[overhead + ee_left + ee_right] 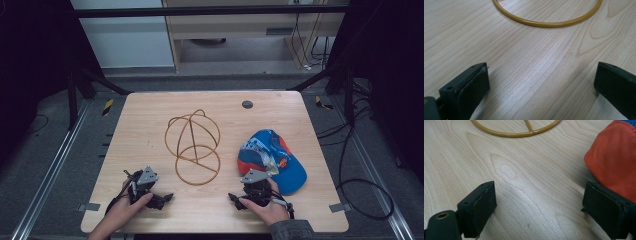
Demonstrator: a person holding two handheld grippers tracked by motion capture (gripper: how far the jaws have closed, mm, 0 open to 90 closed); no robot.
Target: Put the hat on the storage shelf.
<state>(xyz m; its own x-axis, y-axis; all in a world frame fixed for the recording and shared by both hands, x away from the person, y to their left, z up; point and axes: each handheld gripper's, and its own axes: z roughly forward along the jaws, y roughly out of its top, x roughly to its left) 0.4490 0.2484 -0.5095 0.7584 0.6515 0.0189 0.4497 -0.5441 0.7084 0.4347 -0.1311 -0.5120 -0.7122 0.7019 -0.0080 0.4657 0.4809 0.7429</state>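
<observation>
Both my grippers, left gripper [167, 197] and right gripper [233, 198], rest wide open on the table [150, 145], near the wire stand [194, 145]; cap [272, 159] just beyond the right one.

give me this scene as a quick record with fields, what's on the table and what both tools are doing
surface: wooden table
middle item: yellow wire stand, a flat base ring with curved hoops rising from it
right item: blue and orange cap, lying beside the stand, not touching it
left tool: jaws wide apart, nothing between them, low over bare wood, pointed at the stand's base ring
right tool: jaws wide apart, nothing between them, the cap's orange part right by one jaw
hands: one on each tool at the near edge
</observation>
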